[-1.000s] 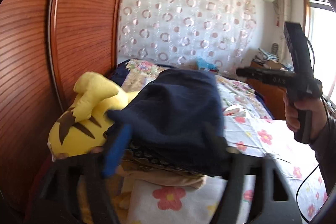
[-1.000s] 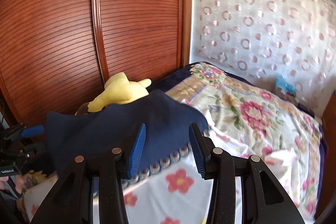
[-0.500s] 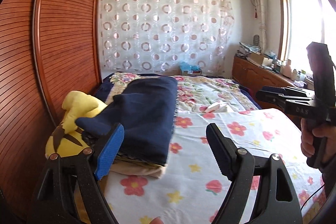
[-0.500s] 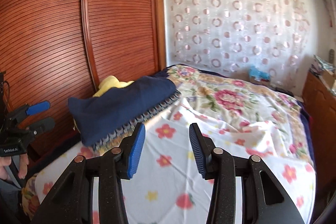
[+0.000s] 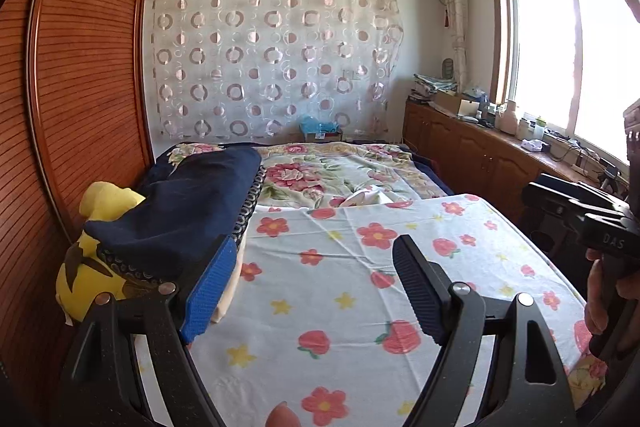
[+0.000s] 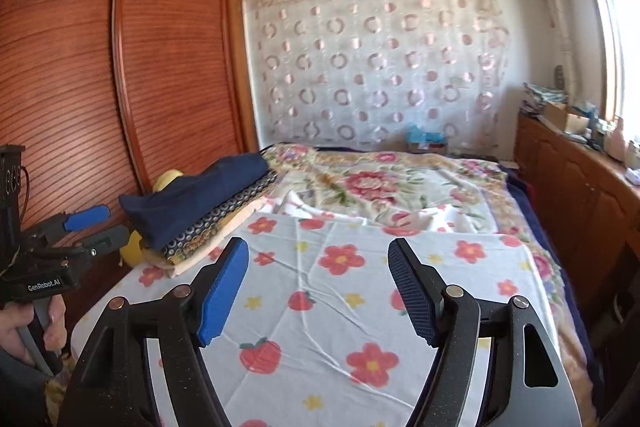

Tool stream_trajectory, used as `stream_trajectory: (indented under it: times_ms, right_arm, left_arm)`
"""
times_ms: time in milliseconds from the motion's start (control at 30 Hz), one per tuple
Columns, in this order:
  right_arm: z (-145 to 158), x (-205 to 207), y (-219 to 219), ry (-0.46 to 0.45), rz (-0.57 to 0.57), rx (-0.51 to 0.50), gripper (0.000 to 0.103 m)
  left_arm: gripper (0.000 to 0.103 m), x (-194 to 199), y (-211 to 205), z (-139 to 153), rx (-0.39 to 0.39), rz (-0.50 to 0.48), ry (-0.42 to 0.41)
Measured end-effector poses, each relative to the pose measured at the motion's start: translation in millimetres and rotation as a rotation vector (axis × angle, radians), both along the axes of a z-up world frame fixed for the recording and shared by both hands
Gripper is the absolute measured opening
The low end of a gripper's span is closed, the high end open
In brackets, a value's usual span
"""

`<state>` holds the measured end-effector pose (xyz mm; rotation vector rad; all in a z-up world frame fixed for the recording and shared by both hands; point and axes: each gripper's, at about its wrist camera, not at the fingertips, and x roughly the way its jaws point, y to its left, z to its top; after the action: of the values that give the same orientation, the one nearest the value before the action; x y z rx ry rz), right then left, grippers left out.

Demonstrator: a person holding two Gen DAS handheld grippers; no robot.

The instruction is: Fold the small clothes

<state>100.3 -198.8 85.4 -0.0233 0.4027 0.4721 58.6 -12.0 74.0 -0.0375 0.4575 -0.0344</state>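
Observation:
A folded navy garment (image 5: 188,211) (image 6: 192,199) tops a small pile of folded clothes (image 6: 208,235) at the bed's left edge, by the wardrobe. My left gripper (image 5: 316,267) hangs open over the flowered sheet, to the right of the pile, nothing between its fingers. My right gripper (image 6: 320,267) is over the sheet's middle, its jaws opening and empty. In the right wrist view the left gripper (image 6: 96,223) shows at the left edge beside the pile. A hand holds the right gripper's black body (image 5: 580,215) at the right edge of the left wrist view.
A yellow plush toy (image 5: 96,263) lies against the pile. A red-brown slatted wardrobe (image 6: 120,67) lines the left side. The white flowered sheet (image 6: 360,307) covers the near bed, a floral blanket (image 6: 380,187) the far part. A cluttered wooden cabinet (image 5: 480,155) runs under the window.
Both grippers have pulled back from the navy garment, which now rests on the pile. The right gripper's jaws have widened. Both views now take in the whole bed.

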Motion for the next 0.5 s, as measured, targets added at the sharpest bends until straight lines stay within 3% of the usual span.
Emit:
stream_trajectory:
  times_ms: [167, 300, 500]
  right_arm:
    - [19.0, -43.2, -12.5, -0.048, -0.064, 0.026, 0.074]
    - [27.4, -69.7, -11.0, -0.074, -0.100, 0.033, 0.074]
    - [18.5, -88.4, -3.8, -0.079, -0.125, 0.038, 0.074]
  left_arm:
    - [0.081, -6.5, -16.0, 13.1, 0.038, 0.004, -0.027]
    - [0.081, -9.1, -17.7, 20.2, 0.010, -0.009, -0.030]
    - [0.081, -11.3, -22.5, 21.4, 0.012, -0.012, -0.042]
